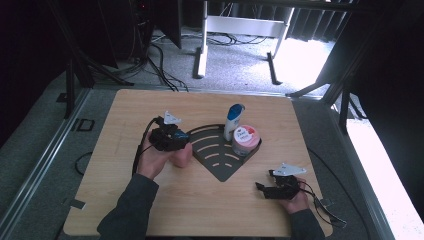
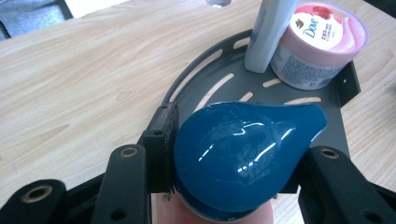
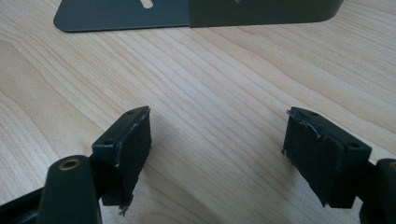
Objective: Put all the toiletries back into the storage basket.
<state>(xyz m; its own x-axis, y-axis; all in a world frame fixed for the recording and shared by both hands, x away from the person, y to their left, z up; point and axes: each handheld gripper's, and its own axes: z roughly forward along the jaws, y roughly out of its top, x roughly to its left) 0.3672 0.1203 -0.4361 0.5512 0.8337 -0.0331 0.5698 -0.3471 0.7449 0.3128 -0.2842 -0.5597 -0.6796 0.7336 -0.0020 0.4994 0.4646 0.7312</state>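
Note:
My left gripper [image 1: 183,147] is shut on a pink bottle [image 1: 181,157] with a glossy blue teardrop cap [image 2: 243,151]. Its pads press the cap from both sides, just off the left edge of a dark grey fan-shaped slotted rack [image 1: 219,159]. At the rack's far corner stand a white bottle [image 1: 233,121] with a blue top and a pink Dove jar [image 2: 322,42], touching each other. My right gripper [image 1: 262,189] rests low over the table near the front right. It is open, with bare wood between its pads [image 3: 133,142], and the rack's edge [image 3: 196,14] lies beyond it.
The wooden table [image 1: 125,120] has free room at the left, the back and the front middle. Beyond its far edge are grey carpet, cables and the legs of a white desk [image 1: 240,30]. A cable trails from each gripper toward the person.

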